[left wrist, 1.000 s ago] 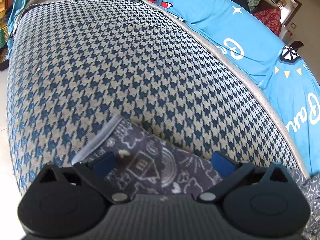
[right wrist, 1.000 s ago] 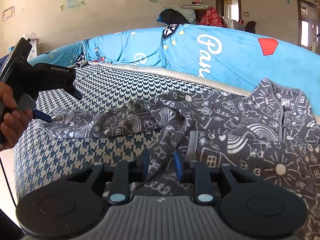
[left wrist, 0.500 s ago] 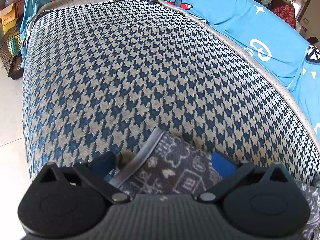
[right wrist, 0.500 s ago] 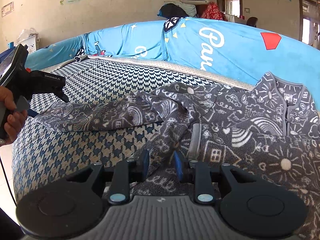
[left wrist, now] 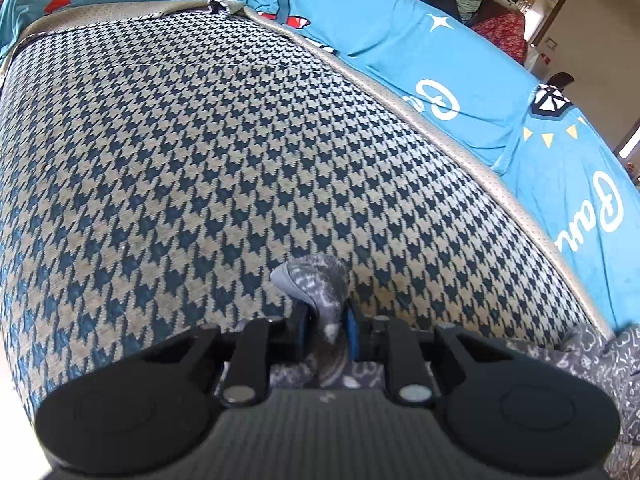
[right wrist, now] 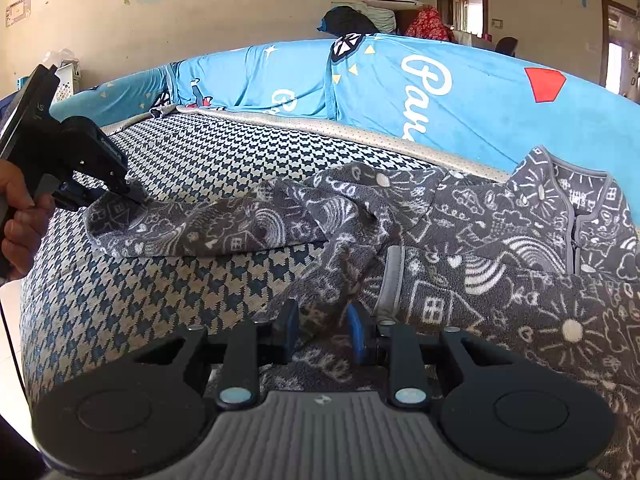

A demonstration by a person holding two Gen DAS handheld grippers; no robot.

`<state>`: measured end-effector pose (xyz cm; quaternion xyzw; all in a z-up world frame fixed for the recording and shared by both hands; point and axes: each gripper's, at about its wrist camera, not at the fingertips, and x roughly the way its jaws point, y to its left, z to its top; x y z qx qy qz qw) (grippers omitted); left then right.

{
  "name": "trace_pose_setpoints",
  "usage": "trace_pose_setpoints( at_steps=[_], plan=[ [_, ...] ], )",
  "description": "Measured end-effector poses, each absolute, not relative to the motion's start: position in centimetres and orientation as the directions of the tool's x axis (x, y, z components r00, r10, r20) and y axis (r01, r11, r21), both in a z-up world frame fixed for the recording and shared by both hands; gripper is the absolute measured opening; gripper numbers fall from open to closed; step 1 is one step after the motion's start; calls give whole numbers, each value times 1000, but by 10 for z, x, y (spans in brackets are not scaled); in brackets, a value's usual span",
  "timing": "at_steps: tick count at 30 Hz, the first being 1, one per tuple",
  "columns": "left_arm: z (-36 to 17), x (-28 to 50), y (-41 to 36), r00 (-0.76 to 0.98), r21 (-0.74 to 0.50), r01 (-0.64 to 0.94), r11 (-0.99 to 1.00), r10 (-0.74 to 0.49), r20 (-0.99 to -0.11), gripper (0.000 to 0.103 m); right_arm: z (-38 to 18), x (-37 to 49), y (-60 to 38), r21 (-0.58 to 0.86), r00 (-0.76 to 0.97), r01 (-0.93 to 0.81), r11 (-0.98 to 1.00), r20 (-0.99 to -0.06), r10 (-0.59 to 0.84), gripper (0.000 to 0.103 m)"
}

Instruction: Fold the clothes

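**Left fingers closed on the sleeve cuff**

Half a second before, our left gripper (left wrist: pixel 325 322) stood with its fingers wide apart over the grey-edged cuff; now they were clamped on that cuff (left wrist: pixel 310 280), which bunched up between the pads. We judged this a fresh hold on the sleeve end, ready to carry it over the body of the garment (a fold we could only guess at). Our right gripper (right wrist: pixel 322 330) kept its fingers pinched on a fold of the same grey printed jacket (right wrist: pixel 500 264), much as in the two earlier frames.

The jacket lay spread on the houndstooth sofa seat (right wrist: pixel 208 160), its sleeve (right wrist: pixel 208 232) stretched out toward the left, its zipped collar against the blue cover (right wrist: pixel 460 92).

The left view showed the pinch itself close up, but almost none of the garment. The right view showed the whole spread, the left gripper (right wrist: pixel 134 196) and hand (right wrist: pixel 20 224) at the sleeve end, though not the left pads' closure.
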<state>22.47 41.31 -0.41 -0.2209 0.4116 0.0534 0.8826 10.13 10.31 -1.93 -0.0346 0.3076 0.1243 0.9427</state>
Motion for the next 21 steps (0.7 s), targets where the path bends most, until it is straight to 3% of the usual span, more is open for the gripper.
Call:
trace_pose_setpoints(
  at_steps=[5,12,21],
  plan=[
    [19,217,379,664,-404,-47,913,-274,-696,17,-18,101,101,14,784,-253,967,-582,214,26],
    [27,176,325,540,-390,250,886,-462,-704,17,-7,101,88,27,808,-223,974,-554,200,26],
    [7,114,292,402,-308,369,877,-449,-798,24,5,99,72,86,828,-180,980,-524,198,26]
  ],
)
